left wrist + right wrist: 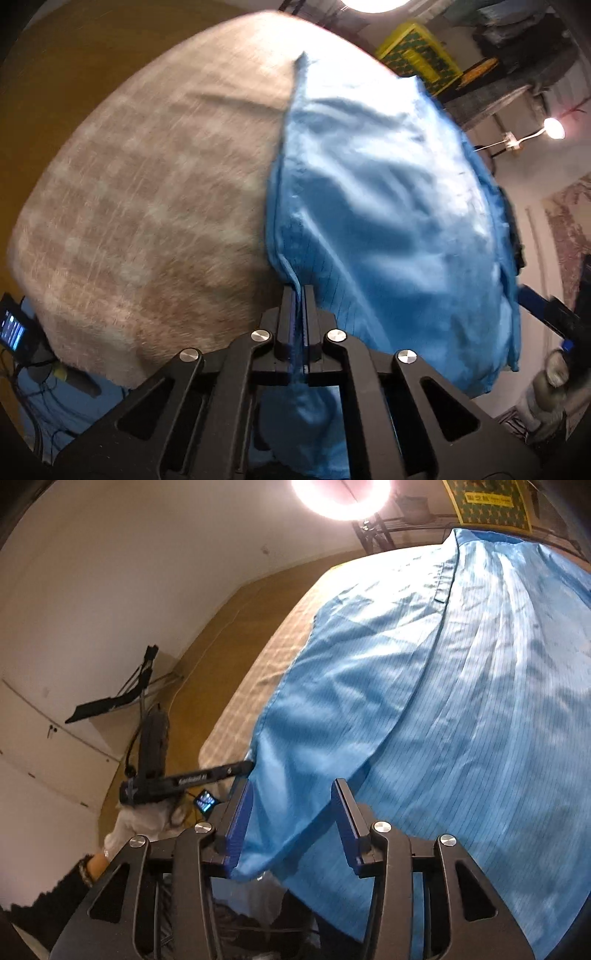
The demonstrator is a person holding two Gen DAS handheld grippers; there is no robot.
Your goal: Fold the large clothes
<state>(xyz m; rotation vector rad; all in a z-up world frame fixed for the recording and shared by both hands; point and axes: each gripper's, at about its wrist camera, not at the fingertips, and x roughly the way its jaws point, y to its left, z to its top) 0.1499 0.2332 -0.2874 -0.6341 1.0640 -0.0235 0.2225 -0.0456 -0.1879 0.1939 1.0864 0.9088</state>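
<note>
A big blue garment lies spread over a bed with a beige checked cover, taking up the right part of it in the left wrist view, with its near edge hanging over the side of the bed. The cloth is thin, with fine dark pinstripes, and it sits in soft wrinkles rather than flat.

The left gripper is pinched tight on the garment's near left edge — a strip of blue fabric runs straight down between its two black fingers and bunches up below them. From the right wrist view the same left gripper shows as a long dark bar reaching in from the left to that edge, with a person's hand in a white glove behind it and a dark sleeve lower down.

The right gripper stands parted, its blue pads clear on both sides — a folded flap of the garment lies between the fingers and the left pad seems just beside the cloth, but nothing is squeezed.

A small lit screen sits low at the left by the bed, and a bright round lamp glares above the far end
</note>
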